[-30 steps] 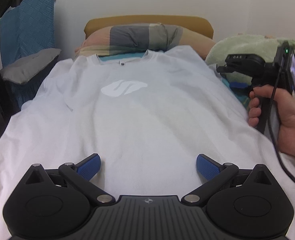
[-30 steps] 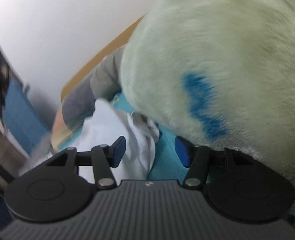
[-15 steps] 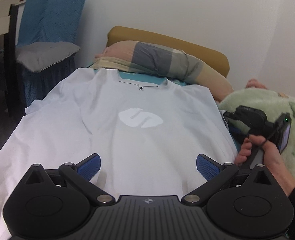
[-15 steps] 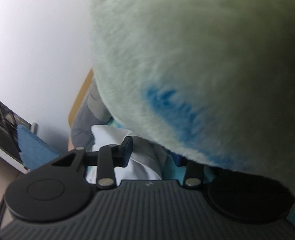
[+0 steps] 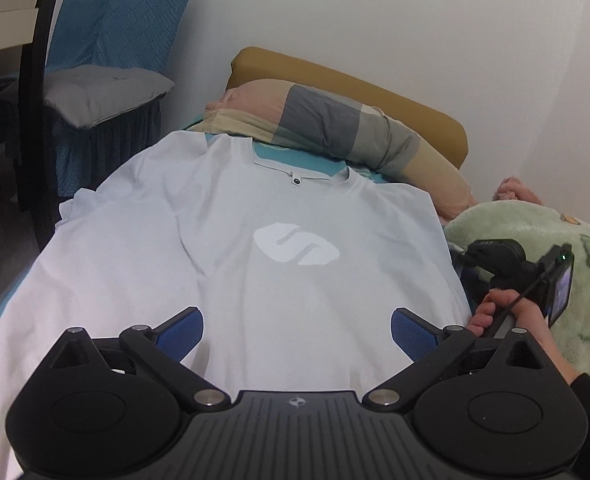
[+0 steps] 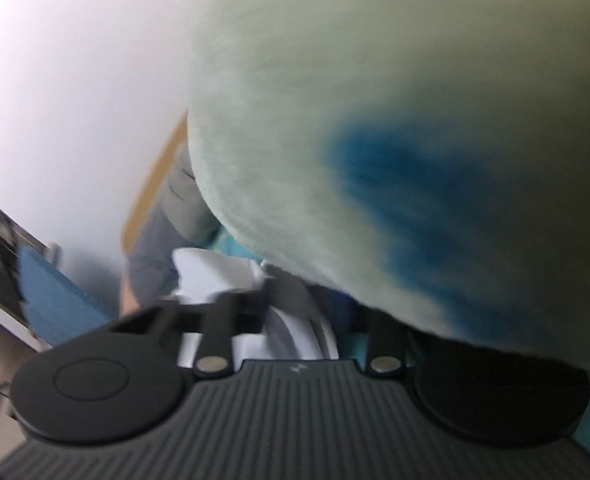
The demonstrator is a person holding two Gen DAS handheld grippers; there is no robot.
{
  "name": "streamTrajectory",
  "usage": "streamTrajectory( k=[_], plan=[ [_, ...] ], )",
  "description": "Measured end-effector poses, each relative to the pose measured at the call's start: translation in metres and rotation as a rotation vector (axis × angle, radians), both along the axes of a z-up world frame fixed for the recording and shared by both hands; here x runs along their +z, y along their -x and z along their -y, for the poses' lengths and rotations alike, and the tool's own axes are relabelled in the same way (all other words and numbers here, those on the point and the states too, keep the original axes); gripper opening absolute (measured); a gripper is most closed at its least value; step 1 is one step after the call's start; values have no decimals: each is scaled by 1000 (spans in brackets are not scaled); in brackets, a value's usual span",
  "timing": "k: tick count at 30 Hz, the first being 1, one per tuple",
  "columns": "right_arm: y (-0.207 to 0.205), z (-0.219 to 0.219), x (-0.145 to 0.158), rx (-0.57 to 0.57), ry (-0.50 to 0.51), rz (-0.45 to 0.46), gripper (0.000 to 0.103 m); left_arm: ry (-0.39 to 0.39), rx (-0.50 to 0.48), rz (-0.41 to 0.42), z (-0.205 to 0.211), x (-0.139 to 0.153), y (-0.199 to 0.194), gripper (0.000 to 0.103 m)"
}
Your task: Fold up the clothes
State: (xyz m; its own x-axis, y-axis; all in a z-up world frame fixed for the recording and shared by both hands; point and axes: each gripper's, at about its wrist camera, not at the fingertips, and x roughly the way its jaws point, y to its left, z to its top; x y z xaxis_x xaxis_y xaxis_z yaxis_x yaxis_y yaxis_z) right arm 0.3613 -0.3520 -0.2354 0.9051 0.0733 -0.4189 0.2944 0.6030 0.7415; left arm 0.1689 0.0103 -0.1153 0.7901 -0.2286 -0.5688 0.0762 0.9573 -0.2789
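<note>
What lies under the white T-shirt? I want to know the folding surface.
A teal sheet shows through the T-shirt neck opening and at the bed's left edge. Everything else beneath the shirt is covered.

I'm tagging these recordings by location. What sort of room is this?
Most likely a bedroom: a white T-shirt lies spread on a bed with a striped pillow, a padded headboard and a fleece blanket.

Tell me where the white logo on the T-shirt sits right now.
In the left wrist view, the white logo sits mid-chest on the T-shirt, below the collar button and ahead of the open left gripper.
</note>
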Motion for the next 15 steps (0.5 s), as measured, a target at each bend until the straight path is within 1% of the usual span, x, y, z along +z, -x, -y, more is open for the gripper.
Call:
streamTrajectory(
  k=[2, 5, 8, 11, 12, 15],
  plan=[
    [-2, -10, 21, 6, 84, -2, 9, 8, 7, 4, -2, 3, -1, 100],
    [0, -25, 63, 3, 214, 22, 8, 19, 15, 18, -8, 12, 0, 100],
    [1, -40, 111, 0, 375, 35, 8, 15, 16, 38, -17, 26, 5, 100],
    [1, -56, 153, 5, 541, 18, 8, -2, 35, 68, -28, 39, 11, 100],
    [6, -56, 165, 8, 589, 13, 8, -4, 45, 76, -34, 43, 13, 100],
    [15, -71, 197, 24, 671, 31, 7, -9, 73, 81, -52, 54, 17, 100]
  ],
)
